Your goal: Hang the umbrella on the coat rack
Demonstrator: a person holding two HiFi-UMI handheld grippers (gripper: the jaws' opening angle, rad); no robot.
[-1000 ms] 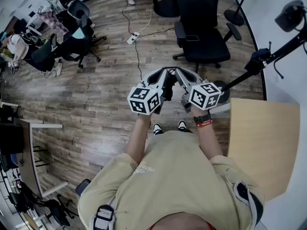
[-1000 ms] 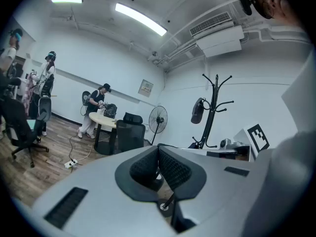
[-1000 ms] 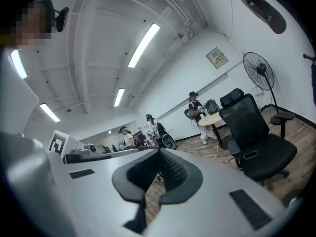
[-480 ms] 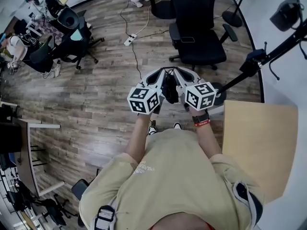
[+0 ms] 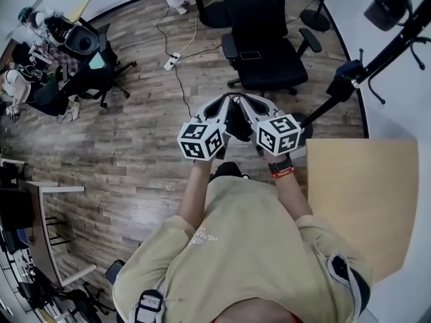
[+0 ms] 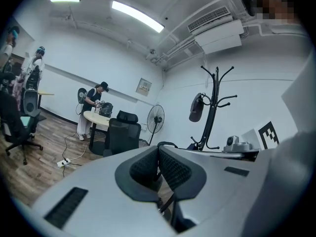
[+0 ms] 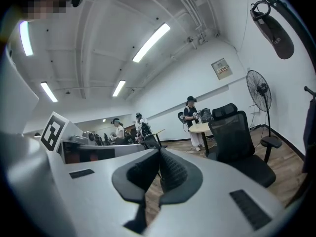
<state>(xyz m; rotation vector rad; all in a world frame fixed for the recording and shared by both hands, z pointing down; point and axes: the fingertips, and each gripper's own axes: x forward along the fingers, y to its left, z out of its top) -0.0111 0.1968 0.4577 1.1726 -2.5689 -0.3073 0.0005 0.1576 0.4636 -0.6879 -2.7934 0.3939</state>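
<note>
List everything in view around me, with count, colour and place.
coat rack: one, black, ahead right
umbrella: one, dark, folded, hanging on the coat rack
office chairs: several, black; one straight ahead, others far left
table: one, light wood, at the right
power strip: one, white, floor ahead left
fan: one, black, by the far wall
bystanders: at least three, dark and light clothes, across the room
left gripper: one, grey, jaws shut, empty
right gripper: one, grey, jaws shut, empty
</note>
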